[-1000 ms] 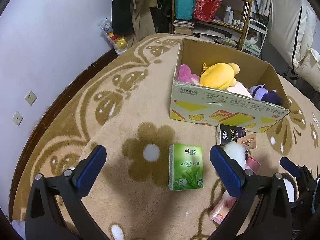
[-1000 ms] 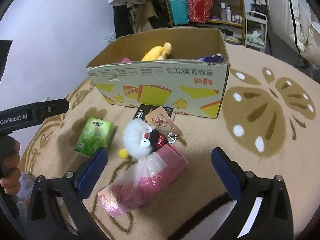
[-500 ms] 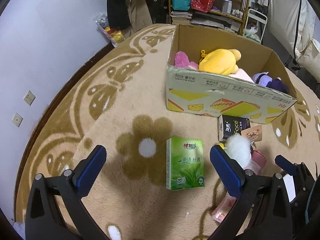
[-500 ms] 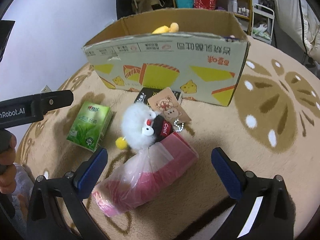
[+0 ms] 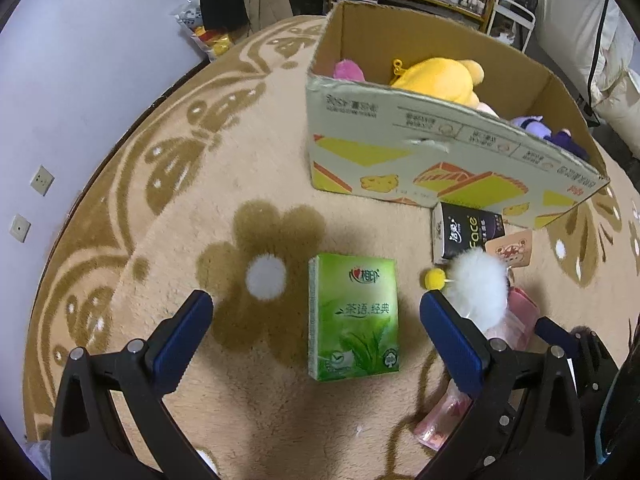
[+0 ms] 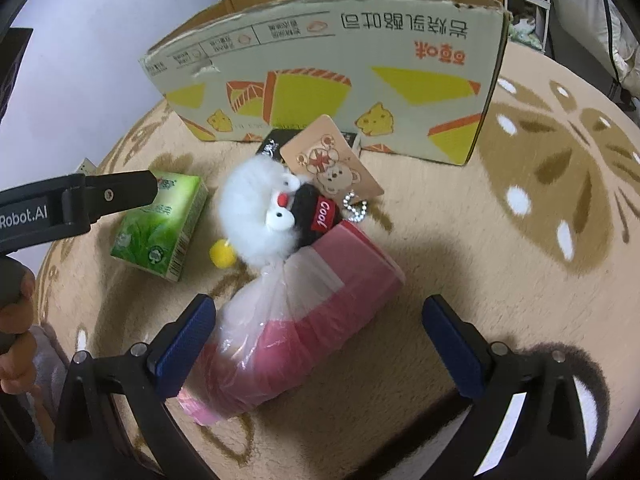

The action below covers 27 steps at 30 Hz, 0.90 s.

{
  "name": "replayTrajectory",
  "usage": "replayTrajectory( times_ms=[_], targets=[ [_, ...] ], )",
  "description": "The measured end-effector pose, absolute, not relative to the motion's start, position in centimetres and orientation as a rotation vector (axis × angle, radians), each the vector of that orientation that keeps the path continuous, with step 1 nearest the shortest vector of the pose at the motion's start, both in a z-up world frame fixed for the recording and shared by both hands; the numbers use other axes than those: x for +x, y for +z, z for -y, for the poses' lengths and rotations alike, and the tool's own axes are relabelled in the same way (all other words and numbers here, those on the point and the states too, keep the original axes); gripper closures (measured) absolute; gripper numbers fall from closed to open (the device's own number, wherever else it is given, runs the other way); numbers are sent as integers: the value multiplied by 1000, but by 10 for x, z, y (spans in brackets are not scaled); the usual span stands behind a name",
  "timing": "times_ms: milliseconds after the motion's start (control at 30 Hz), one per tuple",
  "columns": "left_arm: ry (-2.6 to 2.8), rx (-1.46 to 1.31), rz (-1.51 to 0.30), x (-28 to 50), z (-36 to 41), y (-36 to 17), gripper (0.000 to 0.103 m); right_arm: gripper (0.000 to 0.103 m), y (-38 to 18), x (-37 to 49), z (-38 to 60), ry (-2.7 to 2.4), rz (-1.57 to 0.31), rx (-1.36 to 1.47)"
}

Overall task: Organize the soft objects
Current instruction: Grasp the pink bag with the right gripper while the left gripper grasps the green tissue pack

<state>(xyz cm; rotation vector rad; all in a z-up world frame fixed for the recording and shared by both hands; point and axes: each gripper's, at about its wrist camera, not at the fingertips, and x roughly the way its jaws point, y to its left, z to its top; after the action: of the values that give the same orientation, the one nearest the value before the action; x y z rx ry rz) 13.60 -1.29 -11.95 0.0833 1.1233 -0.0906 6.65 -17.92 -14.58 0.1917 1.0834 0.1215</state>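
Note:
A green tissue pack point(image 5: 354, 316) lies flat on the carpet between the wide-open jaws of my left gripper point(image 5: 316, 324); it also shows in the right wrist view point(image 6: 160, 226). A white fluffy plush point(image 6: 260, 212) with a black "Cool" part lies beside it, also in the left wrist view point(image 5: 478, 286). A pink pack in a clear bag point(image 6: 296, 320) lies between the open jaws of my right gripper point(image 6: 318, 340). A cardboard box point(image 5: 432, 148) behind holds a yellow plush point(image 5: 436, 78), a pink one and a purple one.
A black tissue pack point(image 5: 464, 232) and a bear tag card point(image 6: 332, 160) lie against the box front point(image 6: 332, 76). Shelves and hanging clothes stand behind the box. A wall point(image 5: 80, 80) runs along the left edge of the patterned carpet point(image 5: 200, 200).
Both grippers have moved forward and down: the green pack now sits between the left jaws, the pink bagged pack between the right jaws. Nothing on the carpet has shifted.

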Motion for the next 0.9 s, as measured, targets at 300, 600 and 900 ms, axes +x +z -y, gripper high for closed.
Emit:
replayTrajectory(
  times_ms=[300, 600, 900],
  targets=[
    [-99, 124, -1154, 138, 24, -132, 1, 0, -147, 67, 183, 113, -1085, 201],
    [-93, 126, -1183, 142, 25, -142, 1, 0, -147, 69, 183, 114, -1090, 207],
    [-69, 153, -1205, 144, 24, -154, 1, 0, -147, 69, 183, 112, -1089, 204]
  ],
)
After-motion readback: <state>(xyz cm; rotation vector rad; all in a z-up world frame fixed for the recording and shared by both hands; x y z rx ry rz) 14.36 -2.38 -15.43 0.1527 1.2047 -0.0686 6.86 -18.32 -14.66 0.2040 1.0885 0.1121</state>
